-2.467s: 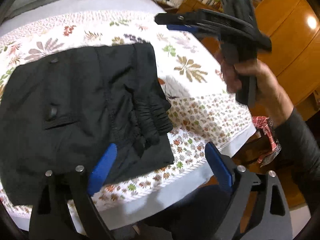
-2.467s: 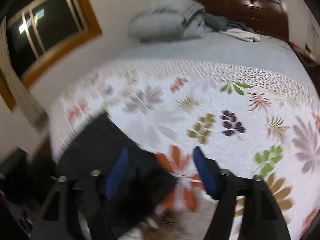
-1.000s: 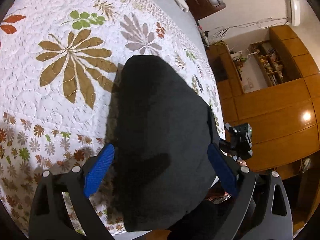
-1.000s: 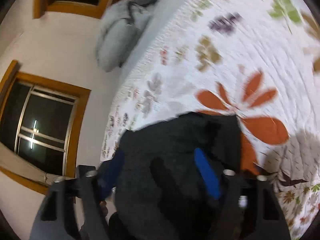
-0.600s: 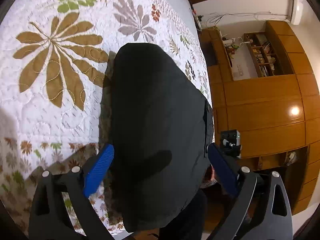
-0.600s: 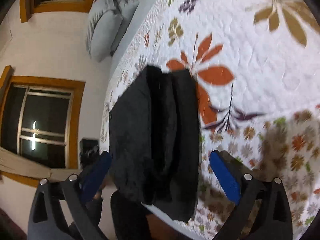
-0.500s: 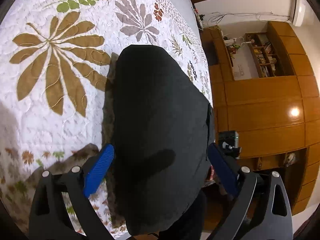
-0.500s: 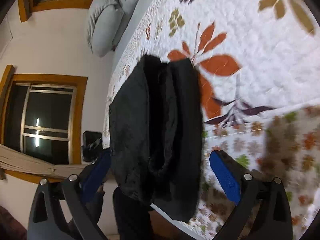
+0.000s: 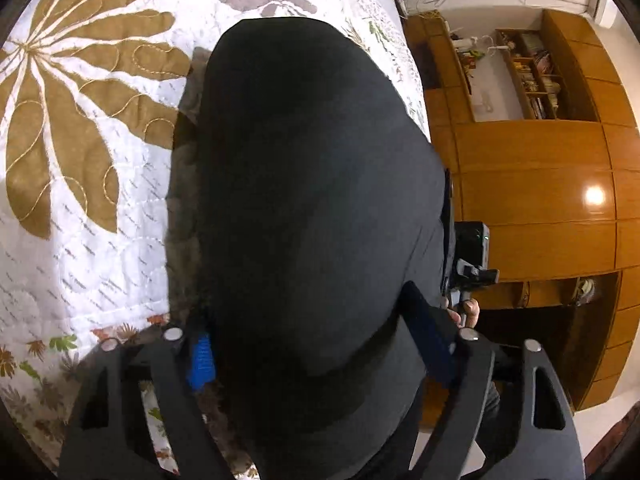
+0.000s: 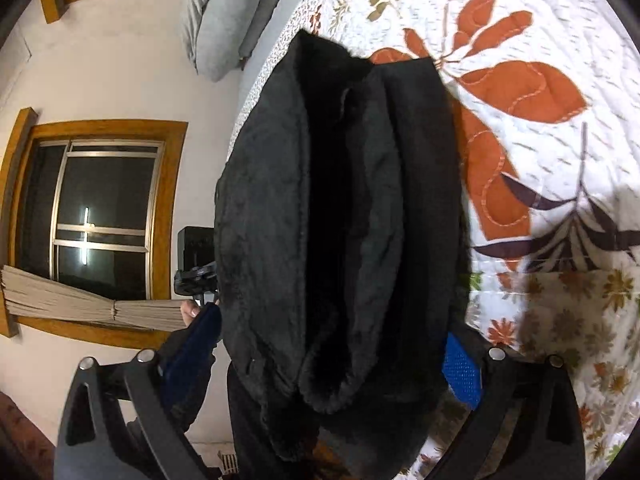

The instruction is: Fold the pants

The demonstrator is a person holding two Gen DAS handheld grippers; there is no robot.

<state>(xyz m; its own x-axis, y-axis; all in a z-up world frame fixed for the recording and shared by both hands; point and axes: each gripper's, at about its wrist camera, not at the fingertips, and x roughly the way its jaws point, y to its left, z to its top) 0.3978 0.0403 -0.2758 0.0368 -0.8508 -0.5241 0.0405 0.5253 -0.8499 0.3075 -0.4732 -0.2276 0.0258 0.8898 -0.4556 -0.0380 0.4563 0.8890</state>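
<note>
The black pants point(image 9: 312, 200) are a folded bundle at the edge of the floral quilt point(image 9: 80, 128). My left gripper point(image 9: 320, 360) straddles one end of the bundle, jaws wide, blue pads on either side of the cloth. My right gripper point(image 10: 332, 356) straddles the other end, where the stacked folded layers point(image 10: 344, 216) show edge-on. Its jaws are wide too, with the fabric between the pads. Whether the pads press the cloth I cannot tell. Each gripper's camera unit shows in the other's view, past the bundle.
The quilt point(image 10: 540, 160) spreads past the bundle. A wooden wardrobe and shelves point(image 9: 532, 184) stand beyond the bed edge. Grey pillows point(image 10: 224, 12) lie at the bed's head. A wood-framed window point(image 10: 100, 204) is in the wall.
Both grippers have moved in onto the ends of the bundle, which now fills both views between the pads. The jaws have narrowed slightly around the cloth.
</note>
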